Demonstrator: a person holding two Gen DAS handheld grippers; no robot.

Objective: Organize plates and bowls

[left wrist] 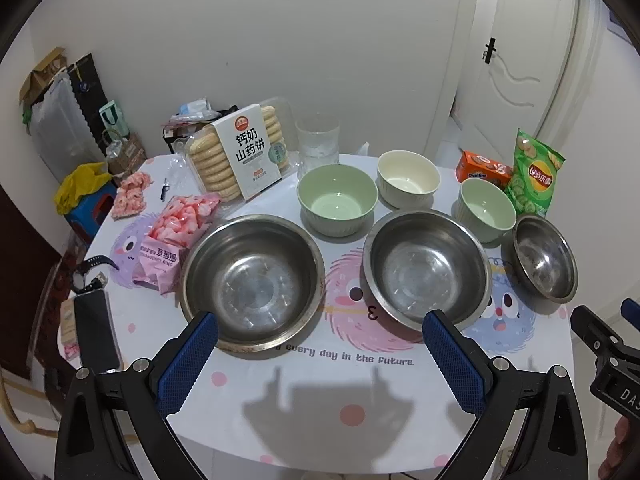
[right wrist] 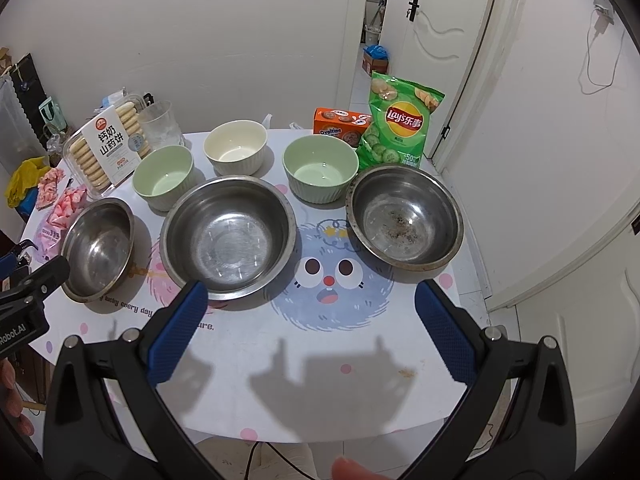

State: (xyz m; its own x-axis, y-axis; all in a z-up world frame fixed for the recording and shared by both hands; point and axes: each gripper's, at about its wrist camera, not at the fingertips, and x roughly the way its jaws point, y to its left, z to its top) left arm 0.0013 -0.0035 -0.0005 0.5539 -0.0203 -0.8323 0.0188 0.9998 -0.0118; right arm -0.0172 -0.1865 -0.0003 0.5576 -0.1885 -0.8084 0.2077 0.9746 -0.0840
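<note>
Three steel bowls stand in a row on the table: left (left wrist: pixel 252 280) (right wrist: pixel 98 248), middle (left wrist: pixel 426 266) (right wrist: pixel 228 236) and right (left wrist: pixel 546 258) (right wrist: pixel 404 216), the right one with crumbs inside. Behind them stand a green bowl (left wrist: pixel 338 198) (right wrist: pixel 164 178), a cream bowl (left wrist: pixel 408 178) (right wrist: pixel 235 146) and a second green bowl (left wrist: pixel 486 210) (right wrist: pixel 320 168). My left gripper (left wrist: pixel 320 332) is open and empty, above the table's front edge before the left and middle steel bowls. My right gripper (right wrist: pixel 312 304) is open and empty, before the middle and right steel bowls.
A biscuit box (left wrist: pixel 240 152), a clear glass (left wrist: pixel 318 140), pink snack bags (left wrist: pixel 176 236), an Ovaltine box (right wrist: pixel 340 124) and a Lay's bag (right wrist: pixel 400 120) crowd the table's back and left. A phone (left wrist: pixel 96 328) lies at the left edge. A door (right wrist: pixel 436 40) stands right.
</note>
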